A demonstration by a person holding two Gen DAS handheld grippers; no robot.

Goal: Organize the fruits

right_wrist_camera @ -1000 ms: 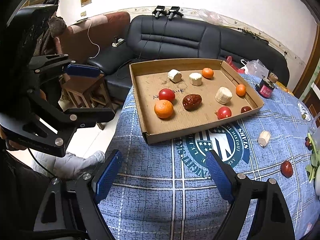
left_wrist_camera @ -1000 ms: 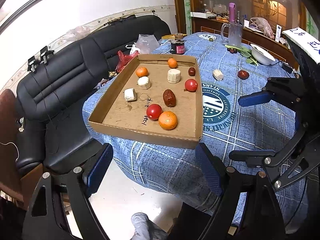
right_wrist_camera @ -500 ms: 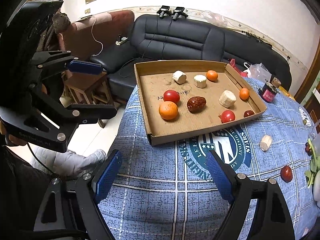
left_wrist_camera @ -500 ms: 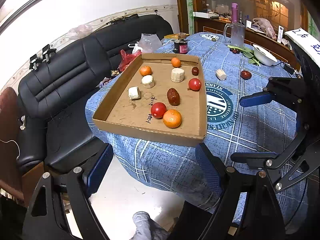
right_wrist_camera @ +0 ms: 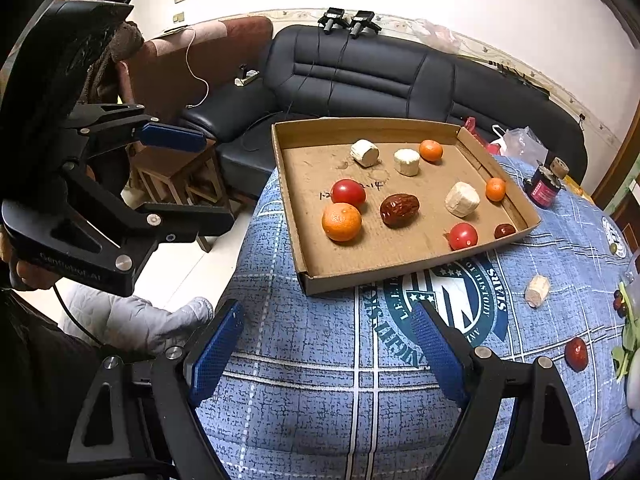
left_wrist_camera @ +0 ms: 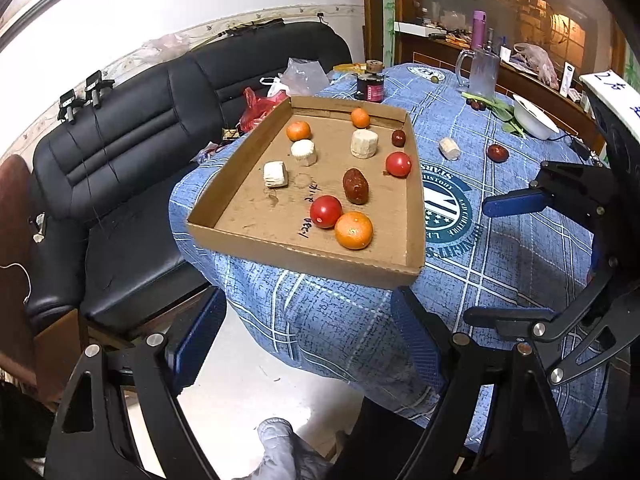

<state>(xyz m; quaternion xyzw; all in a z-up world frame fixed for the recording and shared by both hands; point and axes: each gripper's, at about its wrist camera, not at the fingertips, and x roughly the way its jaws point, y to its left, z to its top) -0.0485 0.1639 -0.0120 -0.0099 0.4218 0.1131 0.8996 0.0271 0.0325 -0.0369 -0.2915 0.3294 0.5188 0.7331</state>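
- Left wrist view: left gripper (left_wrist_camera: pixel 308 332) jaws spread, empty. Cardboard tray (left_wrist_camera: pixel 304 258) directly ahead; loose pale chunk (left_wrist_camera: pixel 449 148) and red date (left_wrist_camera: pixel 497 153) far ahead, to its right.
- Right wrist view: right gripper (right_wrist_camera: pixel 326 350) jaws wide, empty. Pale chunk (right_wrist_camera: pixel 537 290) ahead-right, long axis angled away; date (right_wrist_camera: pixel 576 354) farther right. Right hand judged nearer.

"GenRobot.AI" marks the left tool (right_wrist_camera: pixel 176 176); tablecloth emblem (right_wrist_camera: pixel 448 304) reads "STARS".
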